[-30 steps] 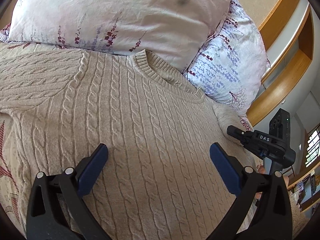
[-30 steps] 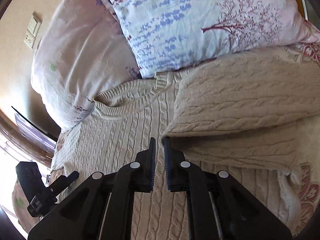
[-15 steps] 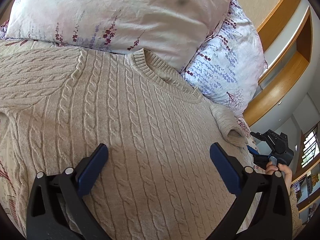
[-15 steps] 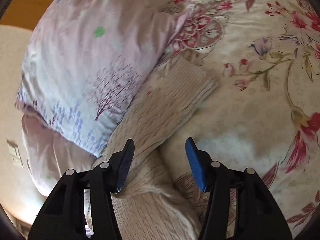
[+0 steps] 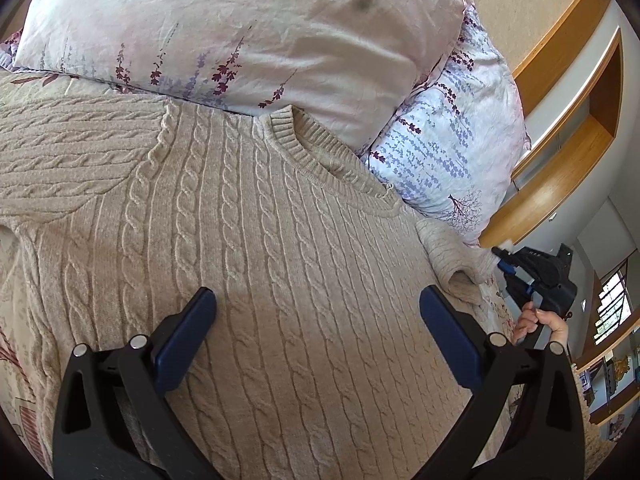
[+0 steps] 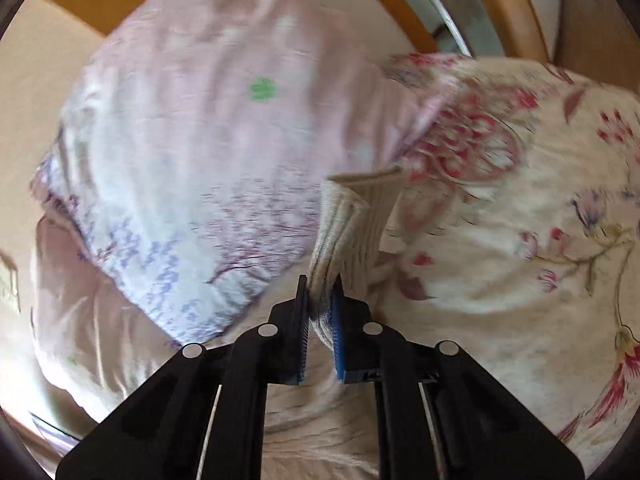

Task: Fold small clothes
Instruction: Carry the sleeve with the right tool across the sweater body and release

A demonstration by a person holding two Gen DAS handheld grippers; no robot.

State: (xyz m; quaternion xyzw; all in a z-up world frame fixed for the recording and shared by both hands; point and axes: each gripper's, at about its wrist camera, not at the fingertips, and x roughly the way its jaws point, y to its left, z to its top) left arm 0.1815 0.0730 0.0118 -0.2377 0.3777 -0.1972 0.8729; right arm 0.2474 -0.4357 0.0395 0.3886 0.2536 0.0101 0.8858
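Left wrist view: the sweater (image 5: pixel 256 264) is lying chest-up on the bed cover (image 6: pixel 520 216), its neckline touching the pillows (image 5: pixel 248 36).
Left gripper (image 5: pixel 318 312): hovering over the chest with its jaws spread wide, holding nothing.
Right gripper (image 6: pixel 320 304): pinching the sleeve (image 6: pixel 356 224) near its ribbed cuff — the cuff is sticking up past the jaws, beside the pillow.
Handling: thick cable knit is looking soft, floppy and fairly weighty — likely sagging and stretching if lifted by one point.
Where to hold: cuff, hem or shoulder seam are probably gripping best; a deep bite is suiting the loose weave.
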